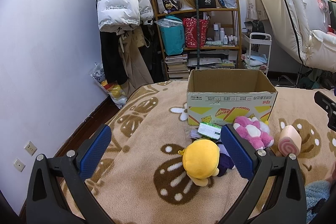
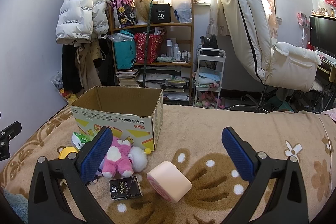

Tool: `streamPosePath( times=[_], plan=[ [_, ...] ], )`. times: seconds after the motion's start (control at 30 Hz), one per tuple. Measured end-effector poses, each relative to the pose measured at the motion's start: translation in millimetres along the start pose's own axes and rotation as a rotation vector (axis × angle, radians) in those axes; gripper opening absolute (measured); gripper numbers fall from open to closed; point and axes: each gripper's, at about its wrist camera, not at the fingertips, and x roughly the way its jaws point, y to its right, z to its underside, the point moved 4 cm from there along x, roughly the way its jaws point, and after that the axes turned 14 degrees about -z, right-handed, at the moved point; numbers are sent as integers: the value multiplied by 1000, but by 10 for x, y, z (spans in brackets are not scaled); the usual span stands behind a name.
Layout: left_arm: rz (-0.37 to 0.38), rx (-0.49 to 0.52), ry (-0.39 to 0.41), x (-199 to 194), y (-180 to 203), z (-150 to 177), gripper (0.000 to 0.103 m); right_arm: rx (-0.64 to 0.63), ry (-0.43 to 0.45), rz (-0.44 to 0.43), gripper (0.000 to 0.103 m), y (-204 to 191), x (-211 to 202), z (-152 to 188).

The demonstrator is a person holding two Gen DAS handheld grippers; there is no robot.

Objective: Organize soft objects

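An open cardboard box (image 1: 231,102) stands on the bed, also in the right wrist view (image 2: 117,119). In front of it lie a yellow-headed plush doll (image 1: 200,159), a pink and white plush (image 1: 253,133) (image 2: 117,157), a green tissue pack (image 1: 209,129) (image 2: 80,140), a pink swirl-roll cushion (image 1: 290,143) (image 2: 170,181) and a black tissue pack (image 2: 126,190). My left gripper (image 1: 166,152) is open, its jaws either side of the yellow doll, above the blanket. My right gripper (image 2: 168,154) is open, above the roll cushion.
A brown-patterned blanket (image 1: 136,140) covers the bed. Behind it stand a cluttered wooden shelf (image 1: 197,35), hanging coats (image 1: 121,3), a white cart (image 2: 210,77) and a reclined white chair (image 2: 273,45). A wall (image 1: 42,56) runs along the left.
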Motion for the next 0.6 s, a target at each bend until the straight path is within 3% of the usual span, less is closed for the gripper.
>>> streamPosePath(
  times=[0.37, 0.6],
  plan=[
    [-2, 0, -9, 32, -12, 37, 102, -6, -18, 4, 103, -20, 28, 28],
    [-27, 5, -105, 248, -22, 90, 102, 0, -51, -41, 103, 8, 81, 35]
  ],
)
